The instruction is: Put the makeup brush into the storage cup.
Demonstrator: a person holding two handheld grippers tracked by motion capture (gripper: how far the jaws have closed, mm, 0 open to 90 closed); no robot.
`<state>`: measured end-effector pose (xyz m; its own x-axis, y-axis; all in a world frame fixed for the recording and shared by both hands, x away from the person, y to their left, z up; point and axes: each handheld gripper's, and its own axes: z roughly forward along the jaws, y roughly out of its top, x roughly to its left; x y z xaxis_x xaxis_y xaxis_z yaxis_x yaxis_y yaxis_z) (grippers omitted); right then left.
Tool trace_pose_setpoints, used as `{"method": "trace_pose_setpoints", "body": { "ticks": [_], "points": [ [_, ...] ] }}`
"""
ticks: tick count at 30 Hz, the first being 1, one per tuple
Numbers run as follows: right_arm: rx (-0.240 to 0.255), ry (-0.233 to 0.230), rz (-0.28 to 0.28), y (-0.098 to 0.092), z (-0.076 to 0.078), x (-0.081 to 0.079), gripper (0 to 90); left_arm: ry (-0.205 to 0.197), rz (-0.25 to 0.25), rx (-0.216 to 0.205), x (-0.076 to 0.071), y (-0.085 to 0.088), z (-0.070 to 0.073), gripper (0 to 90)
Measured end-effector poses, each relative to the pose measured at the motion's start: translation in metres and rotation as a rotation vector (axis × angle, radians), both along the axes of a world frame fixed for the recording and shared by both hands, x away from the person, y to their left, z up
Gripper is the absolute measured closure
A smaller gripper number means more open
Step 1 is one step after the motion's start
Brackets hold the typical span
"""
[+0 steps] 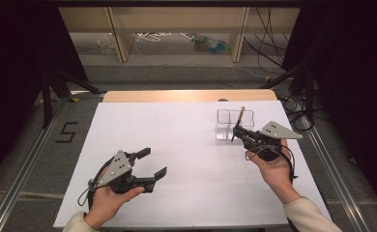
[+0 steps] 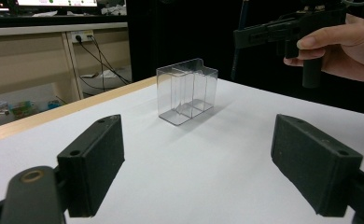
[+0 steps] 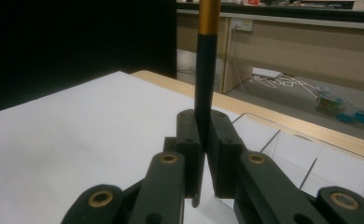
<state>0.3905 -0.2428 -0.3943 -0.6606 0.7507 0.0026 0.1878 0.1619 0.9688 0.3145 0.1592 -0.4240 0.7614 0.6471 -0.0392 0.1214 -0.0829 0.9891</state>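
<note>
Between the jaws of the right gripper (image 1: pixel 238 131) a slim dark stick with a gold-brown upper end (image 3: pixel 203 84), likely a pen or brush, is clamped low on its shaft. Its long axis stands close to upright, leaning slightly away from the hand, with only a short lower tip below the pads. Just beyond and beneath it sits the clear divided holder (image 1: pixel 235 123) at the far right of the white surface (image 1: pixel 177 145); in the high view the stick's shaft crosses the holder's middle partition. The next move probably turns on lining that lower tip over one compartment, then lowering. Well apart at the near left, the left gripper (image 1: pixel 153 163) hangs wide open, aimed toward the holder.
</note>
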Motion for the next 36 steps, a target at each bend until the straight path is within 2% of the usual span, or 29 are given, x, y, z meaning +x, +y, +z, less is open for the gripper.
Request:
{"method": "trace_pose_setpoints", "body": {
  "ticks": [29,31,36],
  "points": [
    [0.000,-0.017,-0.018,-0.0038,0.0021,0.0076,84.3,0.001,0.002,0.000,0.0002,0.0001,-0.0002,17.0],
    [0.011,-0.001,-0.024,-0.0030,0.0022,0.0070,84.3,0.002,0.002,0.001,0.0001,0.0001,-0.0003,17.0],
    [-0.001,-0.009,-0.032,-0.0046,0.0032,0.0085,84.3,0.000,0.002,0.000,0.0002,0.0003,-0.0002,17.0]
  ]
}}
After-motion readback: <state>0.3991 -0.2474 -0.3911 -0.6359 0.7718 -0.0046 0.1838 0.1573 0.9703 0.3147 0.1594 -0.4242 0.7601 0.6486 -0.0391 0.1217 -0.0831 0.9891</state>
